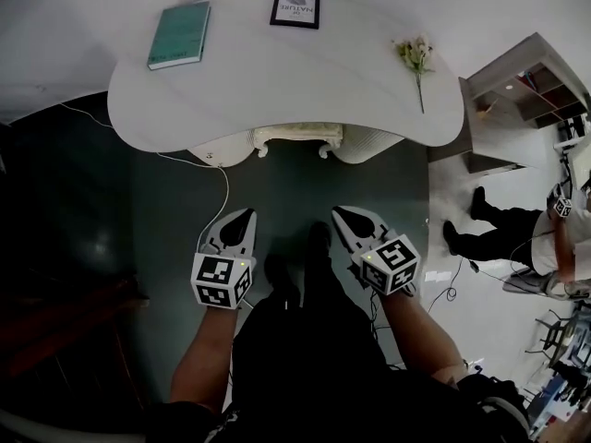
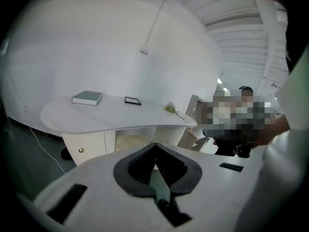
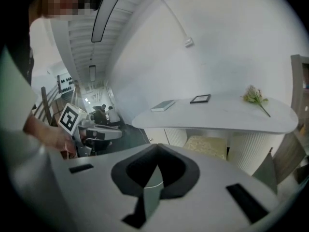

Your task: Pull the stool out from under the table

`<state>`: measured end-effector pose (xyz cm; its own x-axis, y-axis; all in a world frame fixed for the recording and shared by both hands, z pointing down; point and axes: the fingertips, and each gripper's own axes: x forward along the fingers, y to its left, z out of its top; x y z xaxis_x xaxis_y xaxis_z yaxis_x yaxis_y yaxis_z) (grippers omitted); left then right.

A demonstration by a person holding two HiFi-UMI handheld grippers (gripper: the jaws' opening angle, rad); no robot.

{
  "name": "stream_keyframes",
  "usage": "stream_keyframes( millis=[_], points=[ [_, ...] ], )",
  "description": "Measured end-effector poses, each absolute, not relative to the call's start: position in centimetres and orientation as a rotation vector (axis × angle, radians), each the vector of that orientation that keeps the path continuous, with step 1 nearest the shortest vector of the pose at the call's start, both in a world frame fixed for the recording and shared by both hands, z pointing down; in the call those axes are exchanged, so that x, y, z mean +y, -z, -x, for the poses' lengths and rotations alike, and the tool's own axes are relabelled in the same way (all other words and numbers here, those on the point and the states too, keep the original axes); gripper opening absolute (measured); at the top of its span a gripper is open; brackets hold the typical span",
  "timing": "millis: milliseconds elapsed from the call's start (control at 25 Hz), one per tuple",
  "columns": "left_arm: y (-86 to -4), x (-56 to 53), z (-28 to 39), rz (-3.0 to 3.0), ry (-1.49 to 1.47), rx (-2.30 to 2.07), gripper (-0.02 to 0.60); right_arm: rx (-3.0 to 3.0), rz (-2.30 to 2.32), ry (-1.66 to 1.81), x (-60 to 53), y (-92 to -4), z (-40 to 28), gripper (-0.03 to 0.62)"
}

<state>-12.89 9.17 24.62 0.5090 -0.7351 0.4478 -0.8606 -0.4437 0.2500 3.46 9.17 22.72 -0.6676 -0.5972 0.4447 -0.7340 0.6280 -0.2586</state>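
The stool (image 1: 297,137), tucked under the table (image 1: 277,90) at upper centre, lies well above and midway between the closed, empty left gripper (image 1: 242,220) and right gripper (image 1: 349,218).

Smooth matt white table (image 1: 295,81), woven cream cloth on the stool (image 3: 206,146) seat, faintly glossy dark floor (image 1: 166,220).

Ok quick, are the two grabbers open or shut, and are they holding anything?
Left gripper: shut, holding nothing.
Right gripper: shut, holding nothing.

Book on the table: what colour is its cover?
The book is teal green, clearest in the head view.
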Motion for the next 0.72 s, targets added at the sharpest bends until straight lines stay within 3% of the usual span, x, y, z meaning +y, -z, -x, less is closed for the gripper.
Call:
stream_keyframes(
  millis=[360,720],
  points=[
    [-31.2,4.9,11.0,-2.311,-0.424,-1.25,0.008,-2.493,-1.099,-0.73,6.0,-31.0,-2.8,0.005],
    [-40.6,1.7,13.5,-2.233,-0.447,-1.293,0.008,-2.445,-1.036,-0.756,4.7,-39.0,-3.2,0.005]
  ],
)
